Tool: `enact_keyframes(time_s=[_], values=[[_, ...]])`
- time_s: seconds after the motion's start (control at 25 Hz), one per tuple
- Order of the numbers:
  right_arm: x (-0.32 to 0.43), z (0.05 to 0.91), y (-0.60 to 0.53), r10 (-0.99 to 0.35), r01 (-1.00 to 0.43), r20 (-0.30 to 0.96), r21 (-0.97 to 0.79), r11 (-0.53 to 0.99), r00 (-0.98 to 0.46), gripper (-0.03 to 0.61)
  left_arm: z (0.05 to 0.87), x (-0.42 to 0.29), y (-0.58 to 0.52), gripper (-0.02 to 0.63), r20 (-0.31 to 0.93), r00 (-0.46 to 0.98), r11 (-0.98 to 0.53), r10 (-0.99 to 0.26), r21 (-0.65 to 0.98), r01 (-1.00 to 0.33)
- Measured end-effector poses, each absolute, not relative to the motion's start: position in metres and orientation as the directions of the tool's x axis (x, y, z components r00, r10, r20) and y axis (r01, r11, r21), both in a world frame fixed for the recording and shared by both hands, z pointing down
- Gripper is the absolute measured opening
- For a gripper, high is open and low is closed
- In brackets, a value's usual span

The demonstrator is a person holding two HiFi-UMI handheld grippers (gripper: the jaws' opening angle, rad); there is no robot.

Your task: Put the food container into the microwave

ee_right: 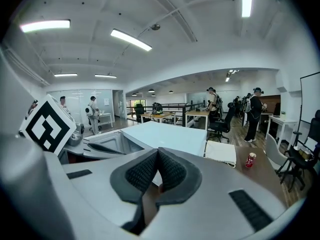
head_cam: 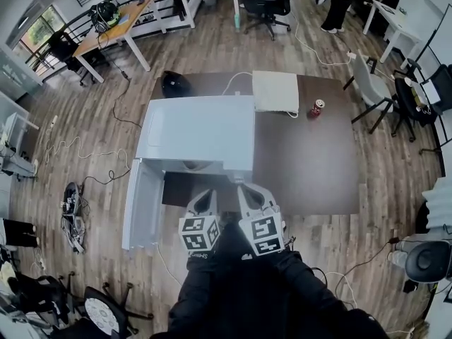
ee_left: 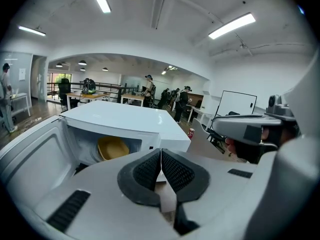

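Yellow food container [ee_left: 112, 147] sits inside the microwave [ee_left: 125, 119], whose door [head_cam: 141, 203] hangs wide open. We judge the placing done and the door not yet shut. Left gripper [ee_left: 161, 153] and right gripper [ee_right: 158, 153] are held close to our body, fingers pressed together on nothing, clear of the opening. The brown desk [head_cam: 318, 168] also carries a red can [head_cam: 318, 106] and a white pad [head_cam: 275, 90]. Open office, wood floor, people standing far off.

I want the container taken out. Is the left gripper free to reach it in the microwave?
Probably yes: the door is open and nothing stands between the left gripper and the container. Its jaws are shut.
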State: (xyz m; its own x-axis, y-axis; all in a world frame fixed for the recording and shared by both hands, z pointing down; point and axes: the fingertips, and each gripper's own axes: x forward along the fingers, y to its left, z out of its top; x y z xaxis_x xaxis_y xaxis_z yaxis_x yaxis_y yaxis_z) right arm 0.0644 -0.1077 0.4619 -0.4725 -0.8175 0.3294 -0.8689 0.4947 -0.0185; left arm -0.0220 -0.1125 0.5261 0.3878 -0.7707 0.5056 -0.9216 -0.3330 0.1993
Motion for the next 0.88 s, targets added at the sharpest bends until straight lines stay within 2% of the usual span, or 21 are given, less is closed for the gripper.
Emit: enact_keyframes(time_s=[0.88], values=[[0.063,0.464,-0.096,-0.820,-0.869,0.329,-0.004,0.494,-0.468,0.023,0.544,-0.020,-0.100,0.034,0.540,0.395,-0.336,-0.743,0.208,-0.918]])
